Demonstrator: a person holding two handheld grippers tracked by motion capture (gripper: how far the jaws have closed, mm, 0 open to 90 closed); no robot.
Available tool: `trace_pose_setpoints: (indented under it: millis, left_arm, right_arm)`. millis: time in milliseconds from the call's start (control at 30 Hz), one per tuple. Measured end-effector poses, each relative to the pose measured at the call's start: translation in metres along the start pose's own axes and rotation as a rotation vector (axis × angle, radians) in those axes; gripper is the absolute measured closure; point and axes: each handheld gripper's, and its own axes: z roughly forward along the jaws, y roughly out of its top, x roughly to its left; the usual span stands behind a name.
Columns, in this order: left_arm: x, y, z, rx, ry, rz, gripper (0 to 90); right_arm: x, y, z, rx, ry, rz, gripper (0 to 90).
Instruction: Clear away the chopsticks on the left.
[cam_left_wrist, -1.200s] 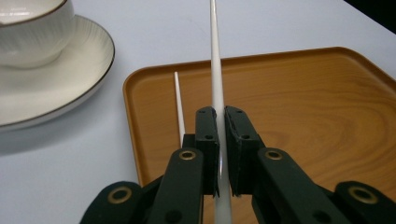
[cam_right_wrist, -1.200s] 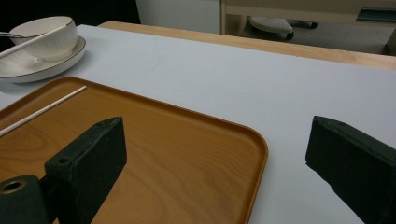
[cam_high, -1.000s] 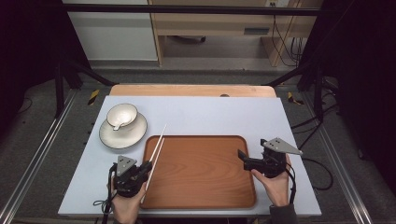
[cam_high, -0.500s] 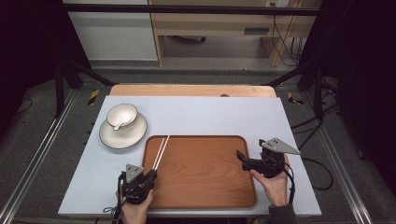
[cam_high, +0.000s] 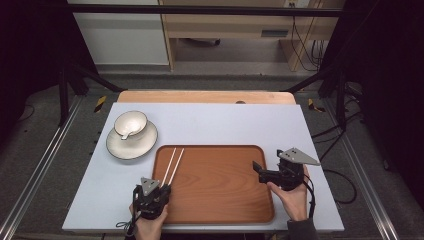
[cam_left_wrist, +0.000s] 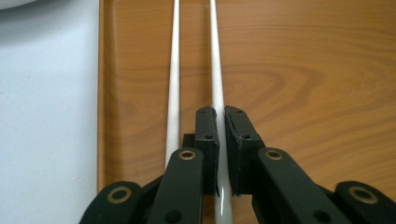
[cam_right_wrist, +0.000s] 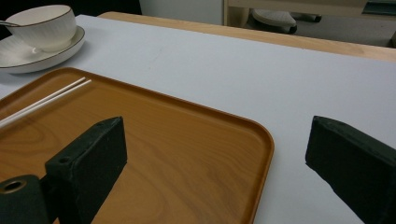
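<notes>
Chopsticks (cam_left_wrist: 215, 70) carry no writing we can read; our left gripper (cam_left_wrist: 220, 135) pinches one, right gripper (cam_right_wrist: 215, 163) gapes wide.

Jaws wide apart over wooden tray (cam_right_wrist: 196, 154); chopsticks (cam_right_wrist: 44, 102) on it, bowl (cam_right_wrist: 44, 25) beyond.

Ahead of our left gripper (cam_high: 161, 191) the tray (cam_high: 220, 210) lies open; chopsticks (cam_high: 172, 165) and bowl (cam_high: 131, 124) crowd its left.

A white bowl (cam_high: 130, 123) sits on a white saucer (cam_high: 131, 143) at the tabletop's (cam_high: 225, 122) far left, just beside the tray's corner.
</notes>
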Motion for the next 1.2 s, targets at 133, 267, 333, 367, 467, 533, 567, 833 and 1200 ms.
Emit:
trace_pose_setpoints:
  millis: [133,267,333,367,467,533,567,833,1200]
  left_arm:
    - [0.000,0.001,0.000,0.007,-0.003,0.004,83.6]
    - [-0.001,0.001,0.001,0.010,0.003,0.021,83.5]
    - [-0.002,0.002,0.001,0.012,0.004,0.025,83.5]
    - [-0.002,0.002,0.001,0.014,0.002,0.026,83.4]
    - [-0.002,0.003,0.001,0.018,-0.008,0.030,82.0]
    - [-0.003,0.004,0.001,0.022,-0.012,0.035,80.8]
    - [-0.003,0.004,0.000,0.019,-0.017,0.037,80.6]
    - [0.000,0.032,-0.021,-0.070,-0.043,0.068,76.3]
    - [0.007,0.073,-0.036,-0.113,-0.161,0.256,61.0]
  right_arm:
    - [0.000,0.000,0.000,0.002,0.001,0.001,5.7]
    - [0.000,0.000,0.000,0.001,0.001,0.001,5.7]
    - [0.000,0.000,0.000,0.000,0.002,0.002,5.7]
    - [0.000,0.000,0.000,0.000,0.002,0.003,5.7]
    - [0.000,0.000,-0.001,-0.001,0.000,0.001,5.7]
    - [-0.001,0.000,-0.001,-0.002,-0.002,-0.002,5.8]
    - [-0.001,0.000,-0.001,-0.003,-0.002,-0.002,5.7]
    - [-0.002,0.001,-0.004,-0.012,-0.004,0.004,5.8]
    - [-0.005,0.002,-0.008,-0.029,-0.008,0.017,5.6]
